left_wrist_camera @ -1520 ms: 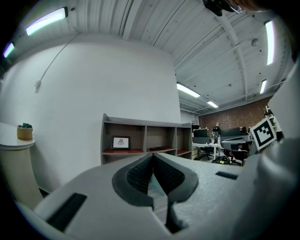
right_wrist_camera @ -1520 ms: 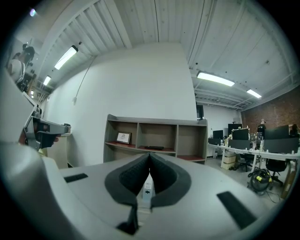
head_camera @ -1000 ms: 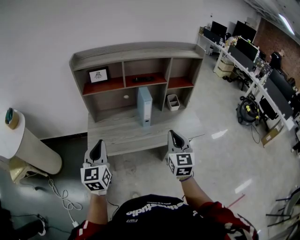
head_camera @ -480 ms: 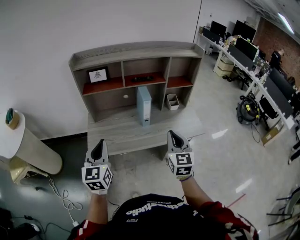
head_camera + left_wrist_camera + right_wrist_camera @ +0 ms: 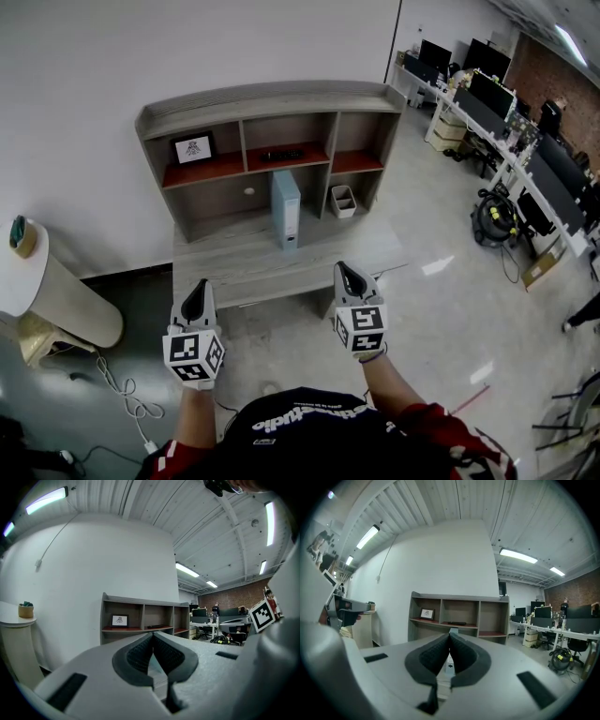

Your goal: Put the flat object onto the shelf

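Note:
A light blue flat binder [image 5: 285, 208] stands upright on the grey desk [image 5: 234, 267], under the middle bay of the shelf unit [image 5: 272, 98]. Both grippers are held side by side in front of the desk's near edge, well short of the binder. My left gripper [image 5: 197, 285] is shut with nothing in it, and its dark pads meet at the tips in the left gripper view [image 5: 153, 634]. My right gripper [image 5: 345, 268] is also shut and empty [image 5: 449, 633]. The shelf unit [image 5: 459, 616] lies straight ahead of both.
On the red shelf boards stand a small picture frame [image 5: 191, 149] and a flat black item [image 5: 281, 155]. A small bin [image 5: 344, 202] sits at the desk's right. A white round stand [image 5: 37, 281] and floor cables [image 5: 127, 398] are at left, office desks [image 5: 506, 122] at right.

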A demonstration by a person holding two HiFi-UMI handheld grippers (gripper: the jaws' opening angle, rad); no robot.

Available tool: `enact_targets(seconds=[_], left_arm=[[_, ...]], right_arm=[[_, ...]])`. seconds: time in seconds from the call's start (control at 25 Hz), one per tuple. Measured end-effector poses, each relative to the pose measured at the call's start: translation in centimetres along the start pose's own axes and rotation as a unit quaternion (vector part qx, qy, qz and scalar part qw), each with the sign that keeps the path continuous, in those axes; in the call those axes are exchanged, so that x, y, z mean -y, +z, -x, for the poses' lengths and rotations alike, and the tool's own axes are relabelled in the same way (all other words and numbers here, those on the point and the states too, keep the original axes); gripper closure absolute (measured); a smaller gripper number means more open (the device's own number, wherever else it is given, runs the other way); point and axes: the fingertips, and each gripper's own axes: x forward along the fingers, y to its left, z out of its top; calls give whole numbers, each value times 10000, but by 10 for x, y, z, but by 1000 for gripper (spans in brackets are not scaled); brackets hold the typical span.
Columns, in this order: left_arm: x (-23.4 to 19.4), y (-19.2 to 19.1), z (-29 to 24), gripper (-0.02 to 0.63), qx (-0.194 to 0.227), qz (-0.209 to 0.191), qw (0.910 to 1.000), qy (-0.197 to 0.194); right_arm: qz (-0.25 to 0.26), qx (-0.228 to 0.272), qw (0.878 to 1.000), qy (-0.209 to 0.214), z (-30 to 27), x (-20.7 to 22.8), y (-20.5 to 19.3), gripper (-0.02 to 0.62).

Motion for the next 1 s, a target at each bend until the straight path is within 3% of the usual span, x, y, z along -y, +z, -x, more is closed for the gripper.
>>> enact_targets(seconds=[1.0], left_arm=[[7,-2,0,600,-18,27,10000,-73]], right_arm=[[16,-21,10000,-44,7,2,-1,592]])
